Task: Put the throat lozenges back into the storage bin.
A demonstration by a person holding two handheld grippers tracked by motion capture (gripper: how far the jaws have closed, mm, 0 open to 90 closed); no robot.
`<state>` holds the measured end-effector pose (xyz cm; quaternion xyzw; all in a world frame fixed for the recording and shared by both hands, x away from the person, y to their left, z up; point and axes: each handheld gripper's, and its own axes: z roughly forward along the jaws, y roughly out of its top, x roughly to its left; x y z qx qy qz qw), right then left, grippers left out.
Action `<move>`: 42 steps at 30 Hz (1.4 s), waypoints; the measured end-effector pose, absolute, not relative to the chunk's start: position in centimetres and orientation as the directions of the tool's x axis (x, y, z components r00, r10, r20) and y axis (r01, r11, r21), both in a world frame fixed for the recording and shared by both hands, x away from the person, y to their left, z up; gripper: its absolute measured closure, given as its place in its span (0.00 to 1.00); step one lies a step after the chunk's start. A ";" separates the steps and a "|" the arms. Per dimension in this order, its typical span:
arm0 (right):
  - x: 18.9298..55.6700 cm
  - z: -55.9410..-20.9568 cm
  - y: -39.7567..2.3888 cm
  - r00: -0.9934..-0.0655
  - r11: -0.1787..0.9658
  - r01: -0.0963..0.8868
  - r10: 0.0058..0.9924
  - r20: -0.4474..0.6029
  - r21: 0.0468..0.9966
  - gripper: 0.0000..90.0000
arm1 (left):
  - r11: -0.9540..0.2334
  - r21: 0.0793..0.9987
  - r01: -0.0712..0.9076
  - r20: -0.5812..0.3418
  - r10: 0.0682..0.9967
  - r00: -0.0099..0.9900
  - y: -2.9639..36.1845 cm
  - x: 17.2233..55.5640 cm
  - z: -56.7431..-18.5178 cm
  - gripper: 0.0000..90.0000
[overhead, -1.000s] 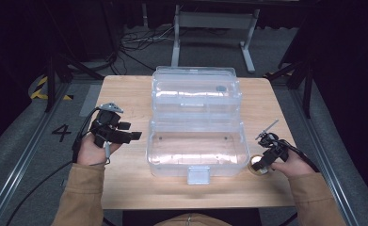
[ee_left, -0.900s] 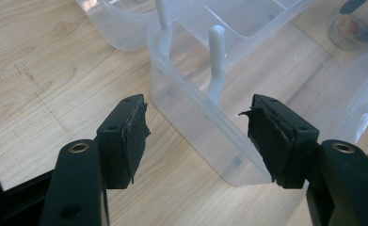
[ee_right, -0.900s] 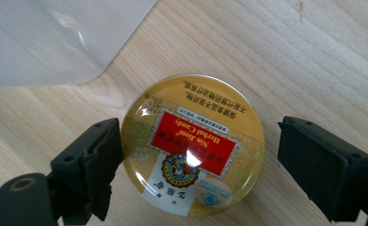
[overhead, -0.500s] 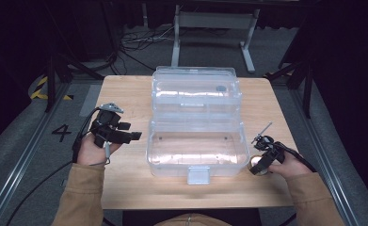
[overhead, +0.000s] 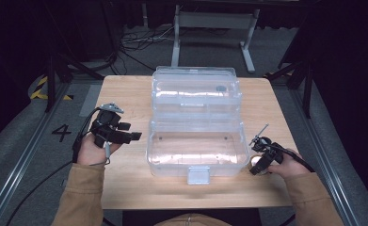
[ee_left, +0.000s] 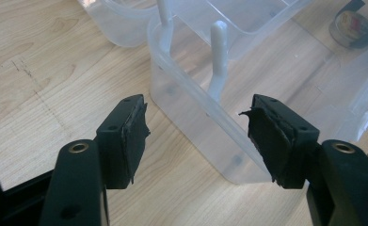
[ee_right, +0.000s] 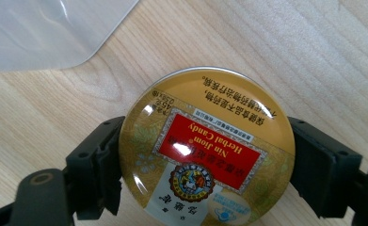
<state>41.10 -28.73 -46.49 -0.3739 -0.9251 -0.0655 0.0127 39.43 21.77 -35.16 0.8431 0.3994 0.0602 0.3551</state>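
The right gripper [ee_right: 205,165] had just been closing – jaws clamped across the round gold herbal-candy tin [ee_right: 205,150], likely light, rigid, slick – while the left gripper [ee_left: 198,136] gaped empty.

Light wooden table [overhead: 130,197] carrying a clear plastic box [overhead: 198,150], lid open; round gold candy tin [ee_right: 205,146] resting just right of it

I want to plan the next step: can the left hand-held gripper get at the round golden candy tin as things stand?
Probably not directly. The round golden candy tin sits between the right hand-held gripper's jaws, and the clear plastic box lies between it and the open left hand-held gripper.
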 end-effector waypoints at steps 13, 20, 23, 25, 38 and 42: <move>41.2 -45.1 -29.4 -0.703 0.688 0.710 0.704 0.101 0.150 0.23 | -0.430 0.646 0.631 -0.181 0.716 0.674 21.8 39.4 -35.1 0.42; 41.3 -43.7 -29.9 -0.692 0.673 0.719 0.715 0.100 0.173 0.23 | -0.422 0.645 0.637 -0.183 0.723 0.666 22.0 39.2 -35.1 0.42; 41.3 -43.0 -29.9 -0.696 0.674 0.715 0.711 0.097 0.184 0.23 | -0.421 0.645 0.638 -0.183 0.725 0.664 22.0 39.1 -35.1 0.42; 41.3 -42.2 -29.9 -0.697 0.672 0.713 0.711 0.093 0.202 0.23 | -0.421 0.647 0.636 -0.182 0.725 0.664 22.0 39.1 -35.1 0.42; 41.2 -38.3 -29.1 -0.715 0.687 0.689 0.696 0.061 0.231 0.23 | -0.418 0.647 0.638 -0.180 0.729 0.661 22.2 38.9 -35.1 0.42; 41.2 -37.1 -28.6 -0.726 0.696 0.674 0.686 0.051 0.247 0.23 | -0.414 0.646 0.641 -0.184 0.731 0.657 22.2 38.9 -35.1 0.42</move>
